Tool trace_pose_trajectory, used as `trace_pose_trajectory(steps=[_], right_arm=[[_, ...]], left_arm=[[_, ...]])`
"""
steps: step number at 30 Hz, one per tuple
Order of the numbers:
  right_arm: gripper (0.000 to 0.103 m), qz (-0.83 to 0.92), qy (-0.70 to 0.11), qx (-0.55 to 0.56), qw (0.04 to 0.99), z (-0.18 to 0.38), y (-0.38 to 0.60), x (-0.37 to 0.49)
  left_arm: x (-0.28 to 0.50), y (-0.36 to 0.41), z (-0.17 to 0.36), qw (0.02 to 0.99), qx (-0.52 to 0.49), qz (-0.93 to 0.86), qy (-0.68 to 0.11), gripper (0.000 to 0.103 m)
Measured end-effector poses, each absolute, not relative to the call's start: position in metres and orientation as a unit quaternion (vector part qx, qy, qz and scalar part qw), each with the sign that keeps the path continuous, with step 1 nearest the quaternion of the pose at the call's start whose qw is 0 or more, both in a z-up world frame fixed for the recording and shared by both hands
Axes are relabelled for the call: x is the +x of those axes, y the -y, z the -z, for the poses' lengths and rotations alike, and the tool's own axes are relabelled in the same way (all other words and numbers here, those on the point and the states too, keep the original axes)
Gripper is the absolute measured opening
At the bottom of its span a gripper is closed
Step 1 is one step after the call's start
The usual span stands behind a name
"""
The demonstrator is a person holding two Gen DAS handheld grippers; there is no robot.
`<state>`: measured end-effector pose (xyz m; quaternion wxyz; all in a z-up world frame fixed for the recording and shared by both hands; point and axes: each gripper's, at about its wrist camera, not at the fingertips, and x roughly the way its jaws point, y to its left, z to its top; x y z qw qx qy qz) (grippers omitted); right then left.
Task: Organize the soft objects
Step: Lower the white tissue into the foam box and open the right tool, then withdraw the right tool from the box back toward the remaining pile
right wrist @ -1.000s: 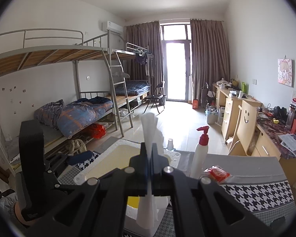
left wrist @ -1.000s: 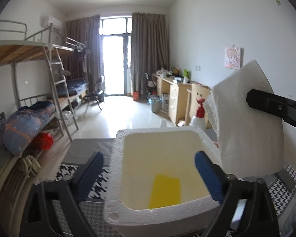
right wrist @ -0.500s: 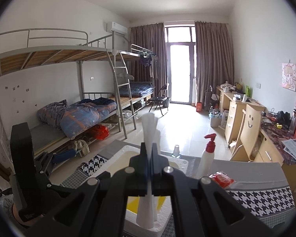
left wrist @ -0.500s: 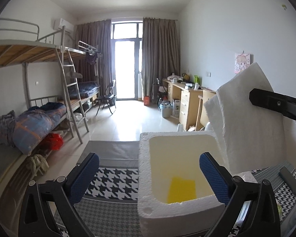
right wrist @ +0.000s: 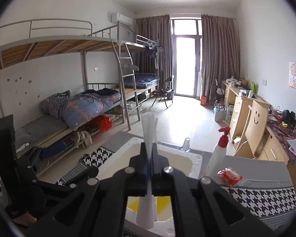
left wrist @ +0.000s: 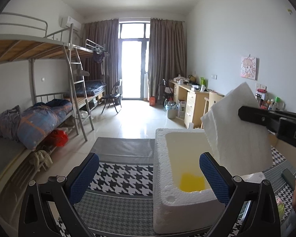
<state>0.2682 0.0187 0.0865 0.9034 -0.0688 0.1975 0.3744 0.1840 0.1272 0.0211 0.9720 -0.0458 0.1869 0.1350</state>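
From my right wrist feed, the white foam sheet point(right wrist: 147, 179) shows only edge-on, its faces hidden. It and my right gripper point(right wrist: 148, 159) cover much of the yellow pad point(right wrist: 163, 204). At 3 o'clock, desk clutter point(right wrist: 286, 116) is unreadable.

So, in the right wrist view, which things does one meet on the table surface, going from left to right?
Foam box → white sheet pinched in the right gripper → spray bottle with a red top → red packet → houndstooth cloth.
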Motion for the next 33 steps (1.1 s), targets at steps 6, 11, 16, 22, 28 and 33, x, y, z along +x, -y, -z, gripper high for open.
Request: trace_pose_trajectory(steps=[6,11,16,22,28,33], right_arm=[[0.004,-0.368,-0.216,-0.073,0.901,-0.077,-0.024,0.274],[0.004,-0.363,-0.231,-0.081,0.899,-0.07,-0.029,0.277],[0.004,-0.363,-0.239,-0.086,0.897,-0.065,-0.033,0.278],[0.005,-0.36,-0.253,-0.091,0.893,-0.057,-0.04,0.282],[0.061,-0.363,-0.261,-0.097,0.889,-0.049,-0.044,0.28],[0.072,-0.361,-0.263,-0.106,0.888,-0.045,-0.047,0.278]], left_arm=[[0.181,-0.136,-0.019,0.971,-0.05,-0.139,-0.187,0.102],[0.181,-0.139,-0.017,0.971,-0.056,-0.141,-0.187,0.102],[0.178,-0.144,-0.013,0.97,-0.057,-0.142,-0.19,0.102],[0.176,-0.147,-0.012,0.969,-0.067,-0.143,-0.188,0.102],[0.174,-0.149,-0.009,0.968,-0.065,-0.146,-0.192,0.102],[0.171,-0.15,-0.009,0.968,-0.066,-0.148,-0.192,0.102]])
